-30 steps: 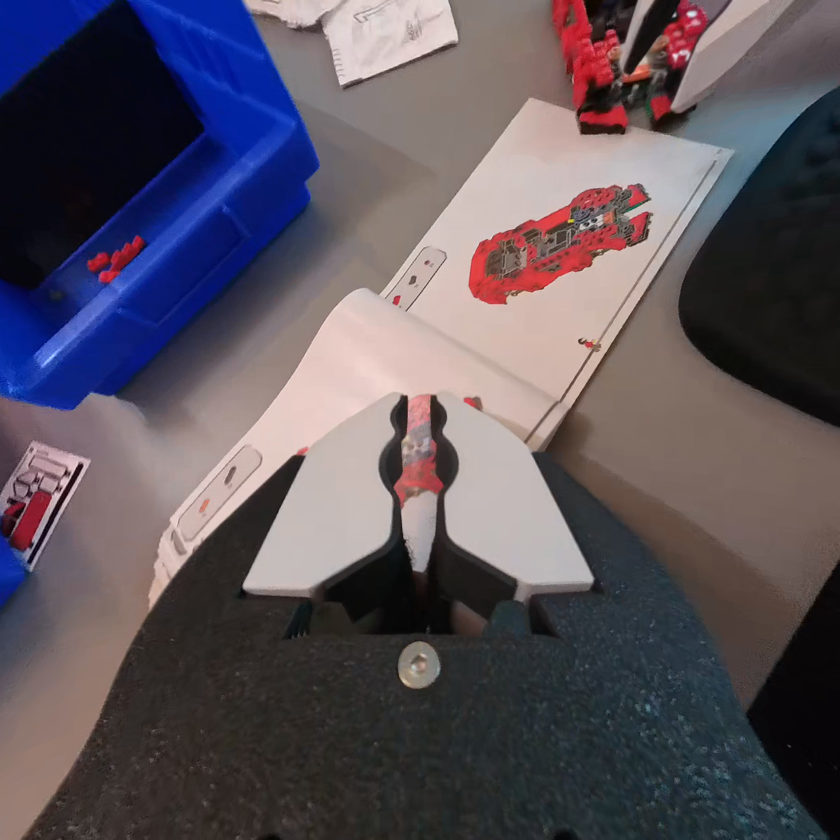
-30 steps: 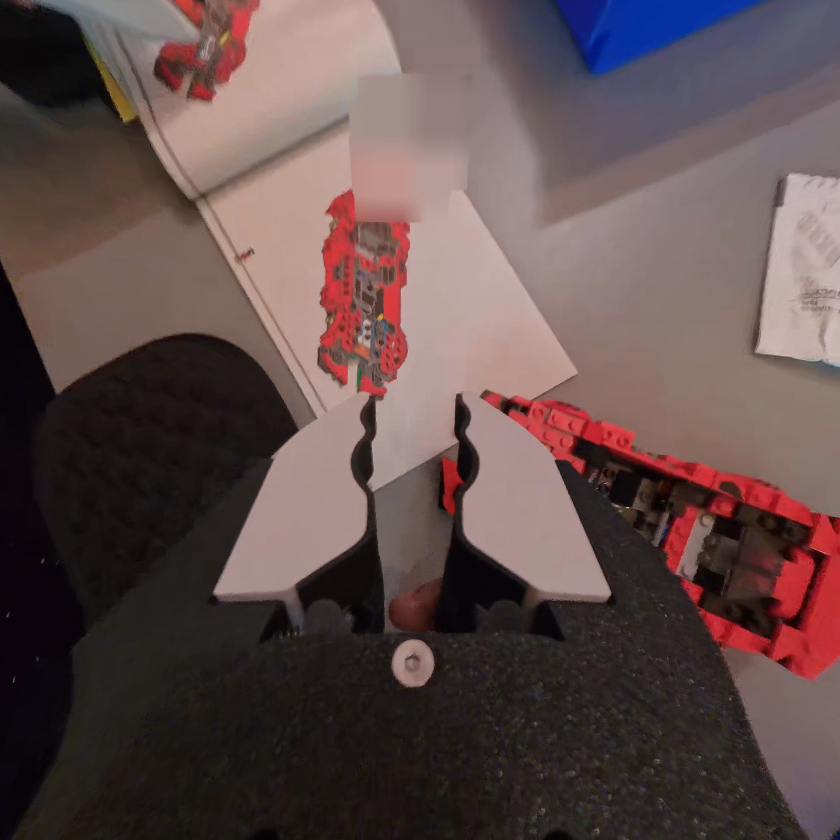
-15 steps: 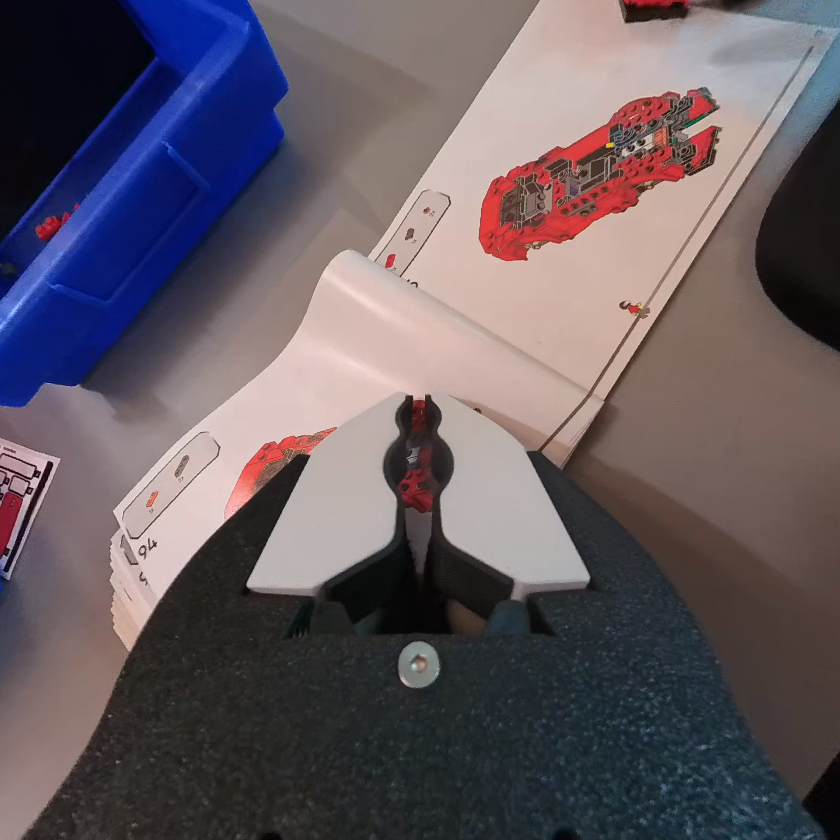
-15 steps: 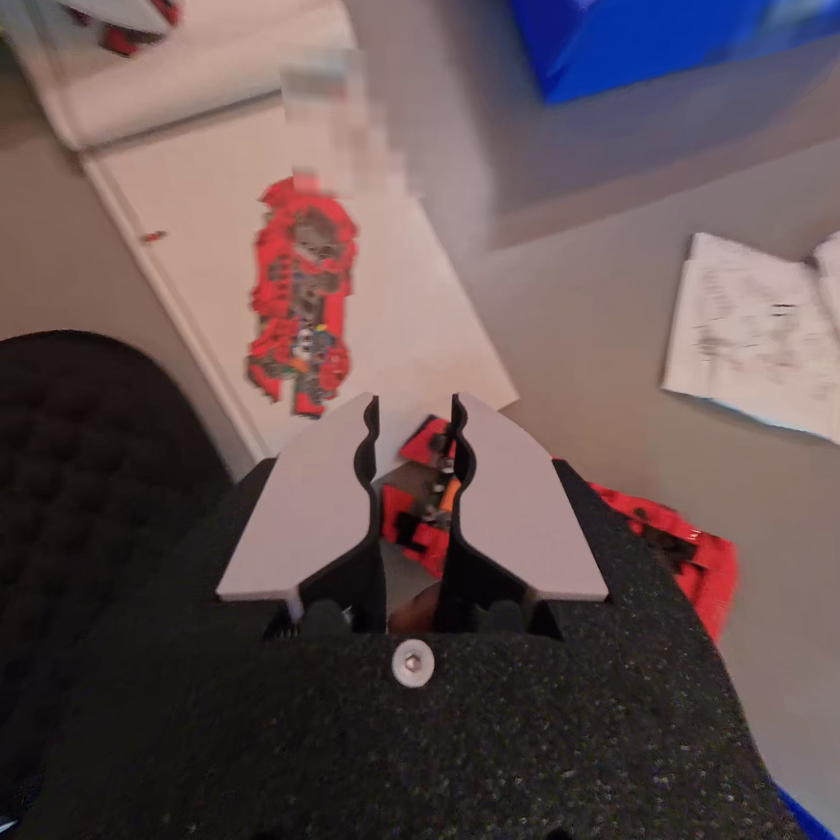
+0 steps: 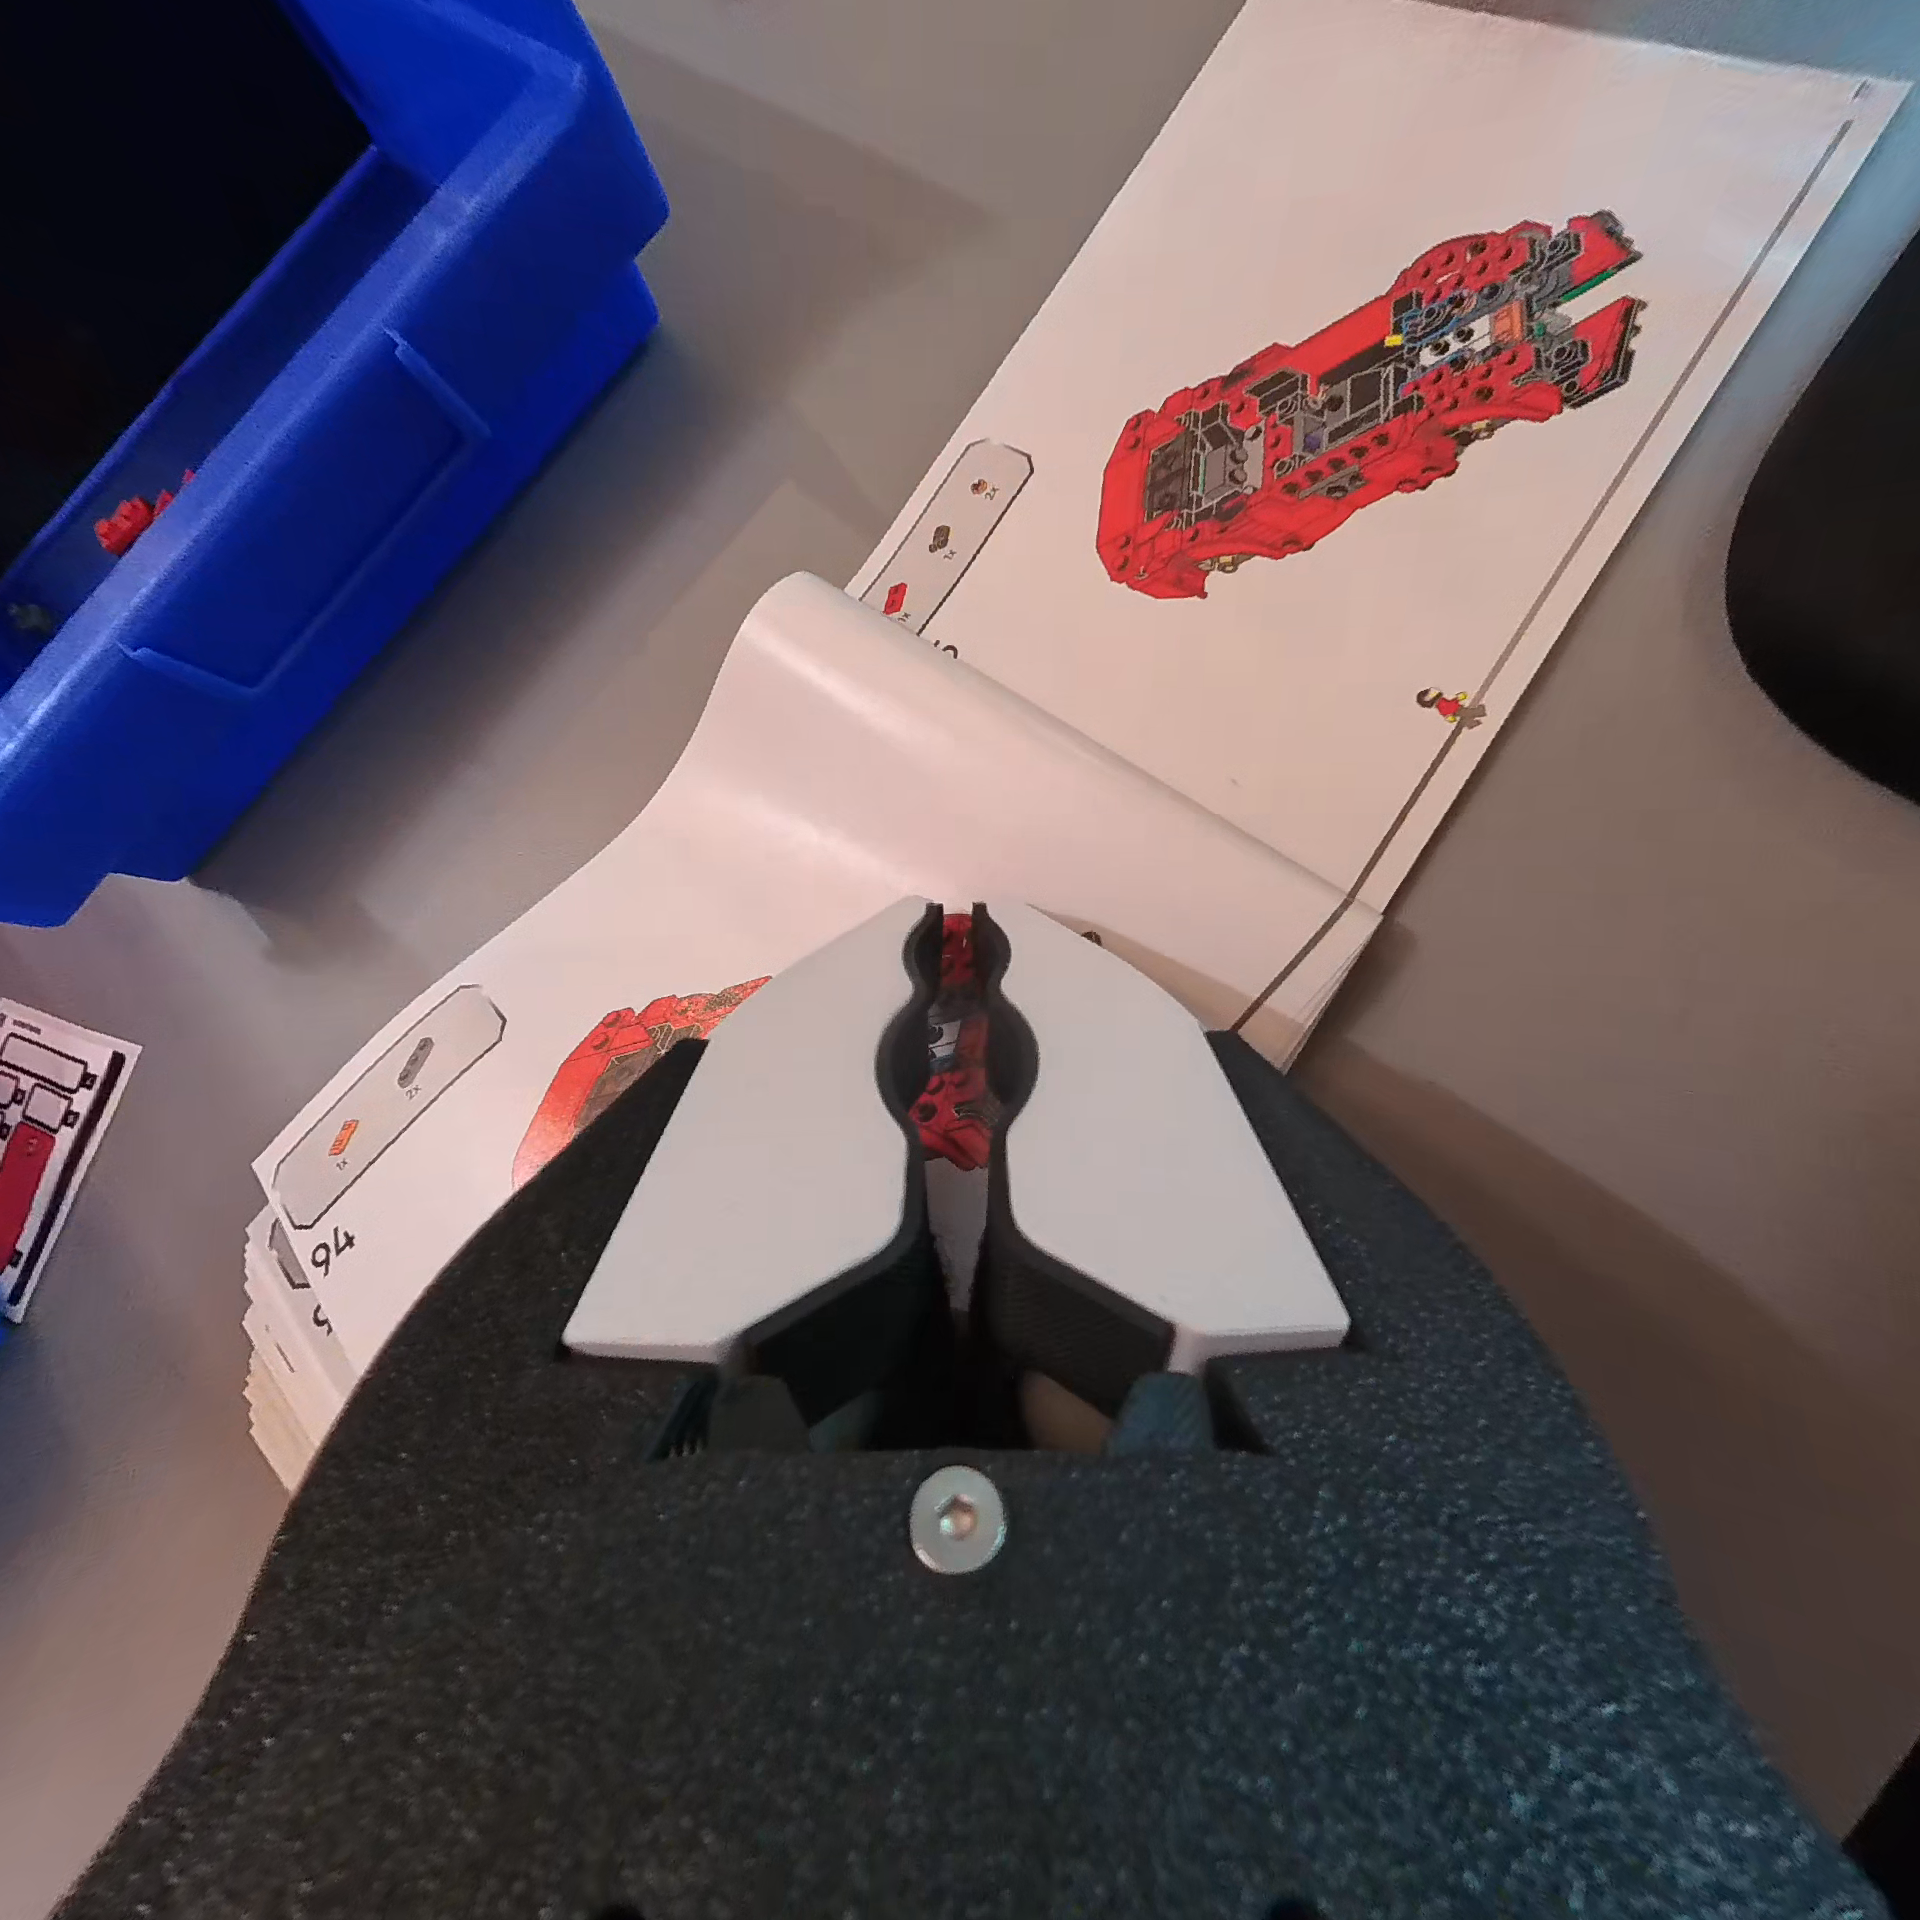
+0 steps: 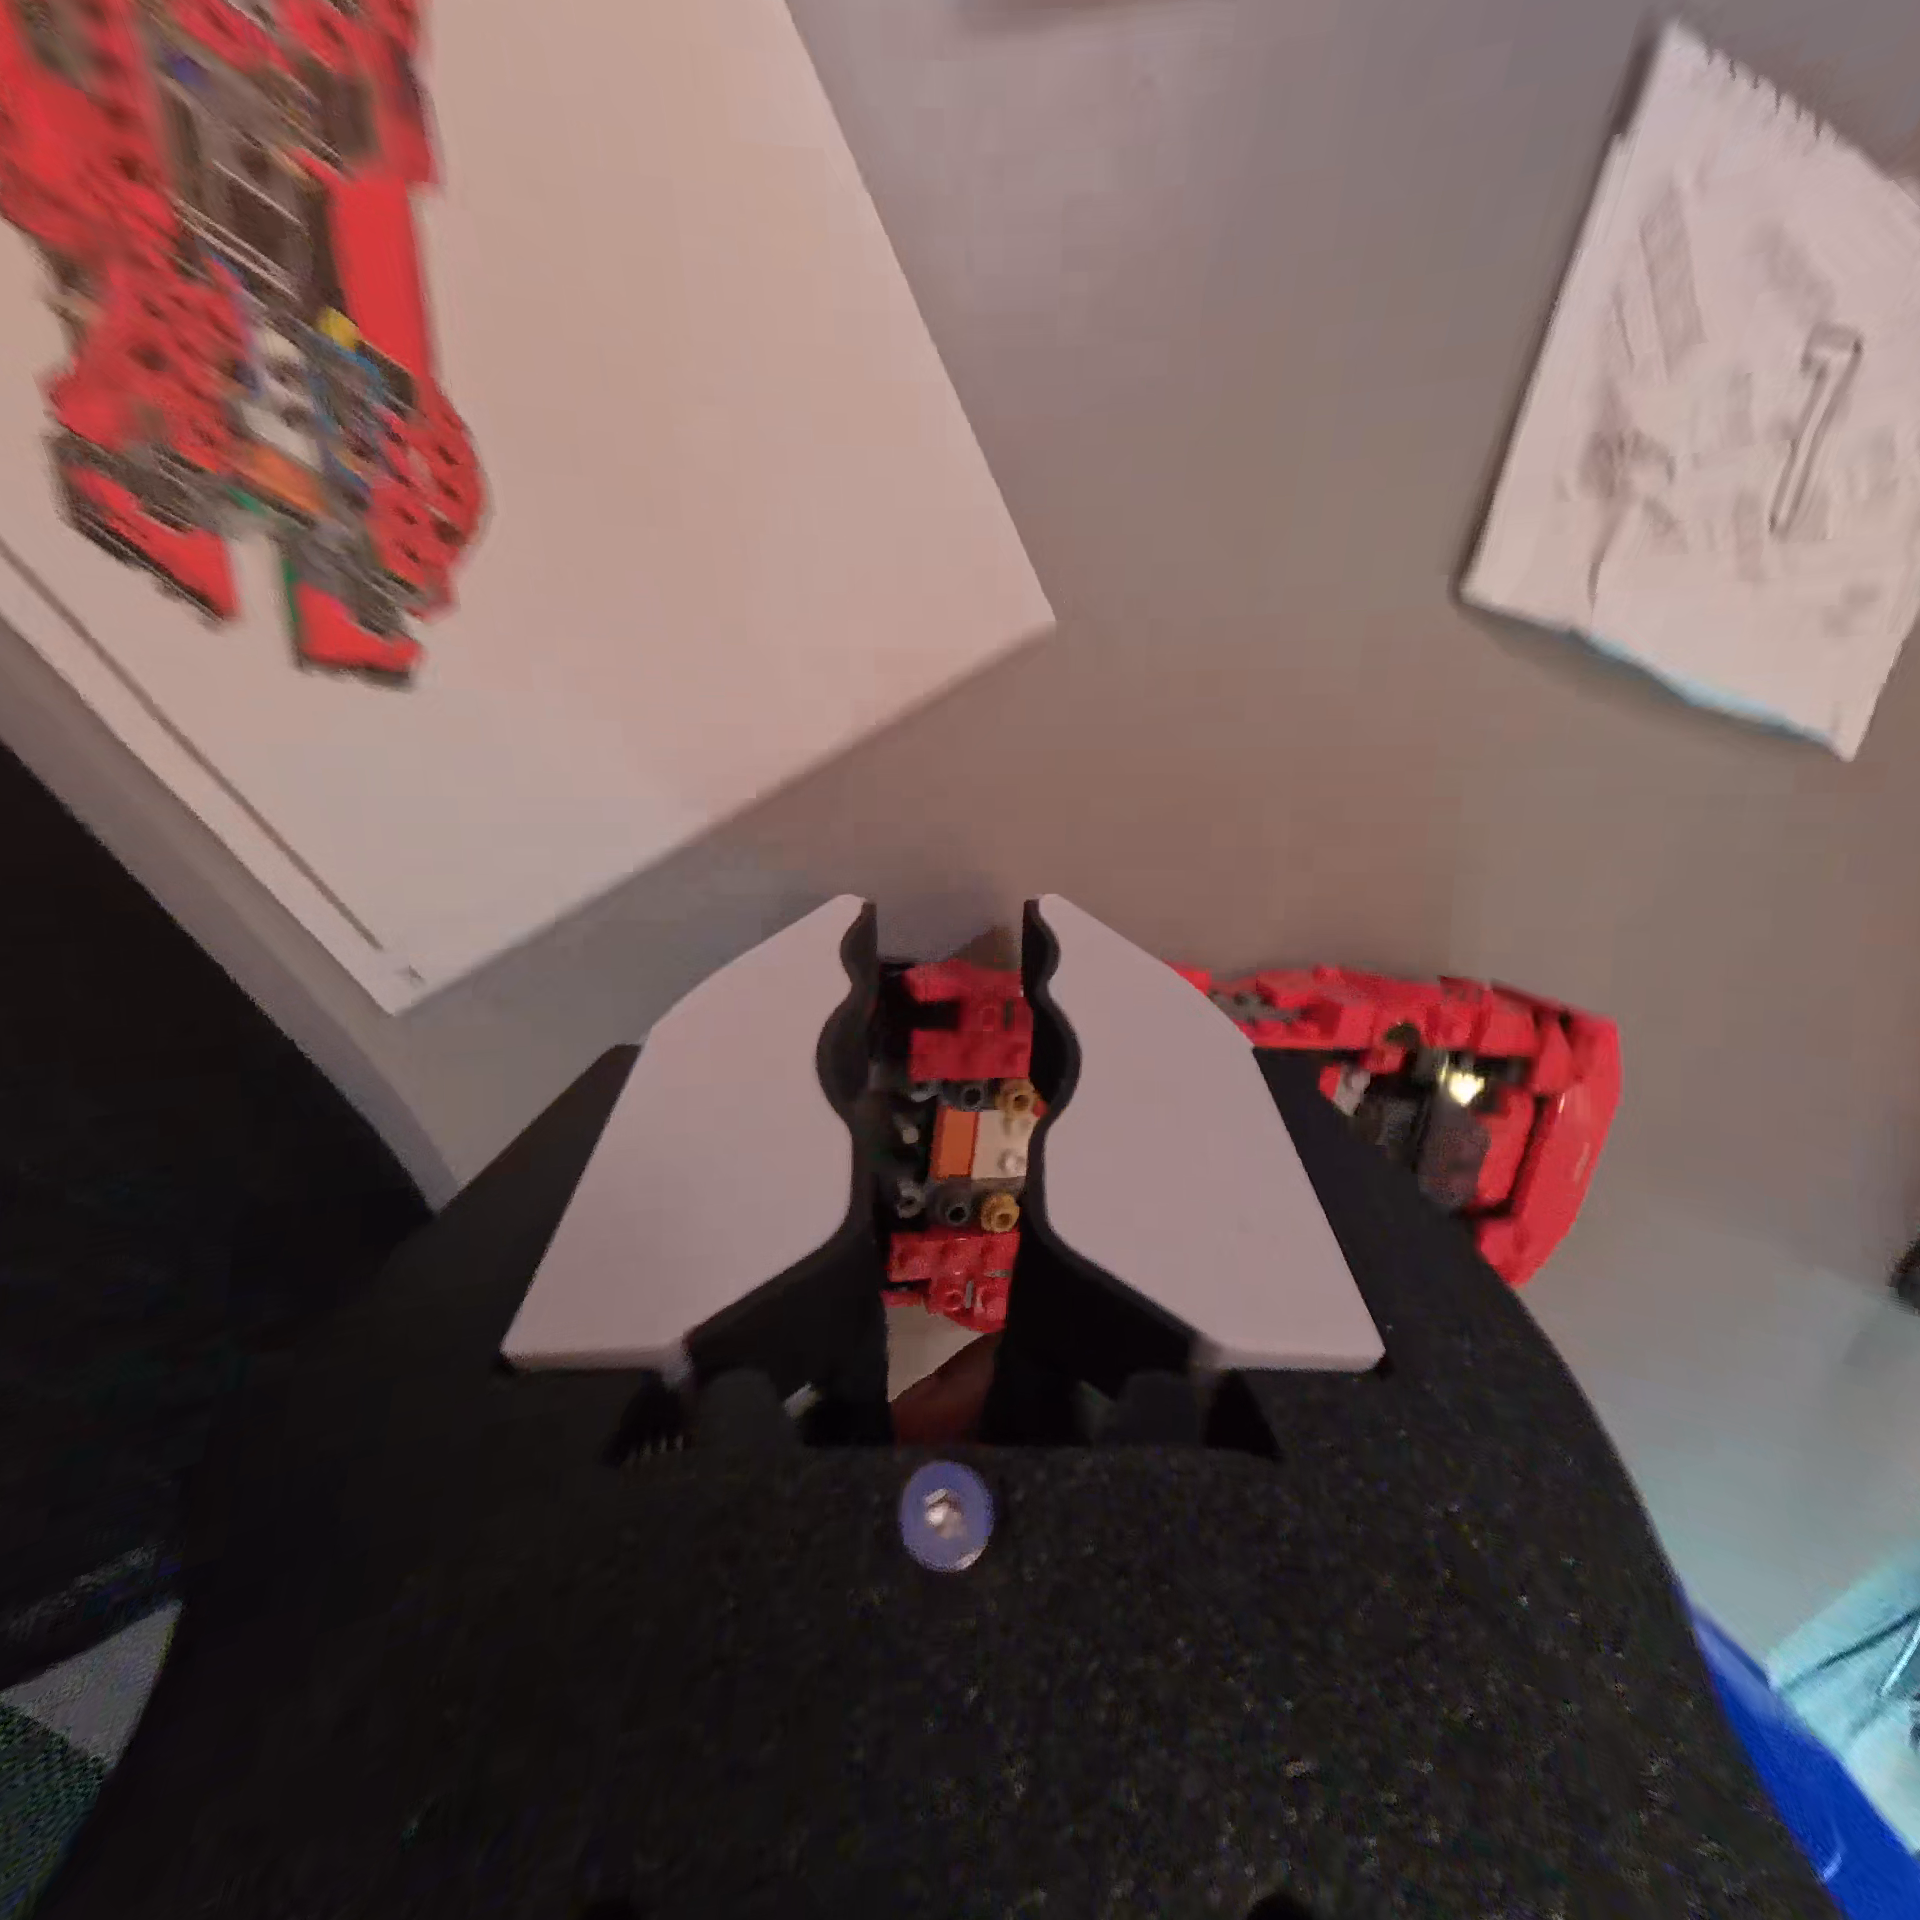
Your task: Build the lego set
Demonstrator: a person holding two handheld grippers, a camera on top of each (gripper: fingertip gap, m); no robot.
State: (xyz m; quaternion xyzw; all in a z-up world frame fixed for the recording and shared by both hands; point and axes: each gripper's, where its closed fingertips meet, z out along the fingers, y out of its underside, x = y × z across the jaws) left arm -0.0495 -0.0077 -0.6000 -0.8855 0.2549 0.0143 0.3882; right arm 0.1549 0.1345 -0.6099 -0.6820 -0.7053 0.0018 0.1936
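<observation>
The red lego car lies on the grey table, with its end under my right gripper. The right gripper is open, and the car's red, grey and orange bricks show through the gap between its fingers. I cannot tell if the fingers touch the car. The open instruction booklet shows a printed red car, and one page bulges up at the spine. My left gripper is shut to a thin slit low over the booklet's near page. The booklet also shows in the right wrist view.
A blue bin with a few red bricks stands at the left. A sticker sheet lies at the left edge. A crumpled white paper lies at the far right. A black bulk sits right of the booklet.
My right gripper has swung from the booklet over the car's end, same opening. My left gripper has moved forward and lower over the booklet and stays shut.
</observation>
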